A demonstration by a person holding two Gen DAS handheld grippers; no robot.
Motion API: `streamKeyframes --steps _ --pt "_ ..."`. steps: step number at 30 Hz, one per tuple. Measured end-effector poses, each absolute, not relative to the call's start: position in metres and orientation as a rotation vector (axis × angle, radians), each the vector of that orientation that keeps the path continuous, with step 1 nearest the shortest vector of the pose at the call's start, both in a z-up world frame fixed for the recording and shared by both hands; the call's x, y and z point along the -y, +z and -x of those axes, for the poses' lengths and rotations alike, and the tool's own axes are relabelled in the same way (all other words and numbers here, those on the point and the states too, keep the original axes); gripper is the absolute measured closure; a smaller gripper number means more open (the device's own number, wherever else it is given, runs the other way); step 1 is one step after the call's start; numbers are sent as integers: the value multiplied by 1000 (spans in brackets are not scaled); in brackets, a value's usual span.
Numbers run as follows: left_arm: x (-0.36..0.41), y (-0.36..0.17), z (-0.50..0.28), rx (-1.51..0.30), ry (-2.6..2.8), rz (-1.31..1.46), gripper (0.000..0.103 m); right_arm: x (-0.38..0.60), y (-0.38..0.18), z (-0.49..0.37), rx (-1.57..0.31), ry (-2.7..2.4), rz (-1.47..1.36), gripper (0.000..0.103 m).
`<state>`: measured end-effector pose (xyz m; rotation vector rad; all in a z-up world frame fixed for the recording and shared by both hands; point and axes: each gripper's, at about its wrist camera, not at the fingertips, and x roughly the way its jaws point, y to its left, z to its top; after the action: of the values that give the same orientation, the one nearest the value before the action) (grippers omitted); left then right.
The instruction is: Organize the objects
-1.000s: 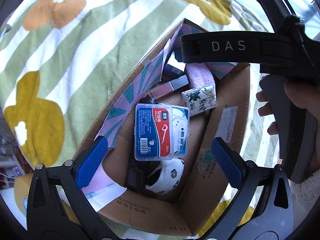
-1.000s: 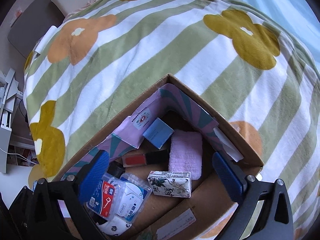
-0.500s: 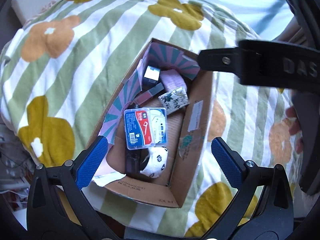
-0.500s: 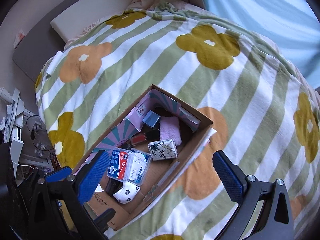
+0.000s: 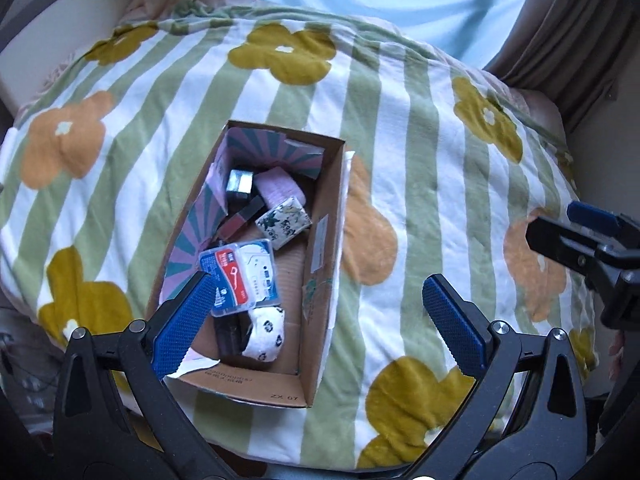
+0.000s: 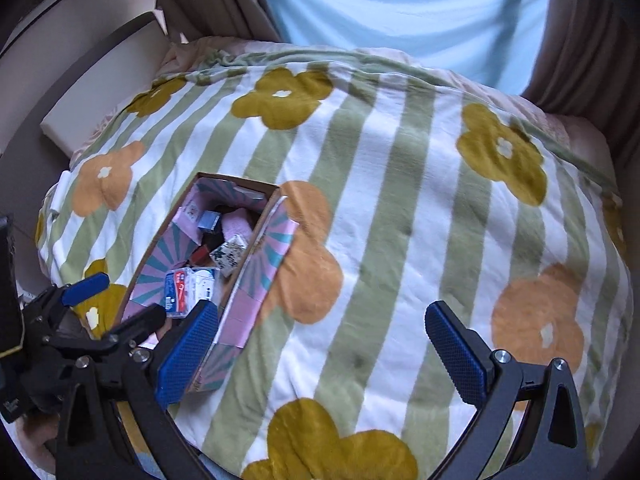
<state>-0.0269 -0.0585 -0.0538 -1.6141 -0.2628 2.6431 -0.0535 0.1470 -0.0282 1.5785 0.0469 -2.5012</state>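
Note:
An open cardboard box (image 5: pixel 320 240) (image 6: pixel 264 216) sits on the flowered blanket. It holds a clear floss-pick case (image 5: pixel 240 276) (image 6: pixel 188 288), a flowered tissue pack (image 5: pixel 284 220) (image 6: pixel 230 254), a pink cloth (image 5: pixel 276 188), a red and black tube (image 5: pixel 240 220), a small dark box (image 5: pixel 239 186) and a panda plush (image 5: pixel 266 334). My left gripper (image 5: pixel 318 326) is open and empty, high above the box's near end. My right gripper (image 6: pixel 320 354) is open and empty, high over the blanket right of the box.
The striped flower blanket (image 5: pixel 420 160) (image 6: pixel 400 200) covers a bed. A pale blue curtain (image 6: pixel 400 8) and brown drapes (image 5: pixel 568 24) hang behind. A headboard cushion (image 6: pixel 100 88) lies at the left. The right gripper shows at the right edge of the left wrist view (image 5: pixel 592 248).
Both grippers have risen well away from the box, which now looks much smaller. The right gripper has moved right, off the box. The box's contents have not moved.

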Motion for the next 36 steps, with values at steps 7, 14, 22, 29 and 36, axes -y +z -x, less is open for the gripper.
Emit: streamKeyframes --steps 7,14,22,29,36 --pt "21 -45 30 163 2600 1536 0 -203 -39 25 78 -2642 -1687 0" --pt "-2 -46 30 96 2540 1516 0 -221 -34 15 165 -2699 -1685 0" --pt "-5 -45 31 89 2519 1509 0 -223 -31 12 183 -2723 -1666 0" --pt "-2 -47 33 96 2530 1521 0 -227 -28 11 183 -2751 -1665 0" --pt "-1 -48 33 102 2536 1530 0 -229 -28 10 179 -2758 -1671 0"
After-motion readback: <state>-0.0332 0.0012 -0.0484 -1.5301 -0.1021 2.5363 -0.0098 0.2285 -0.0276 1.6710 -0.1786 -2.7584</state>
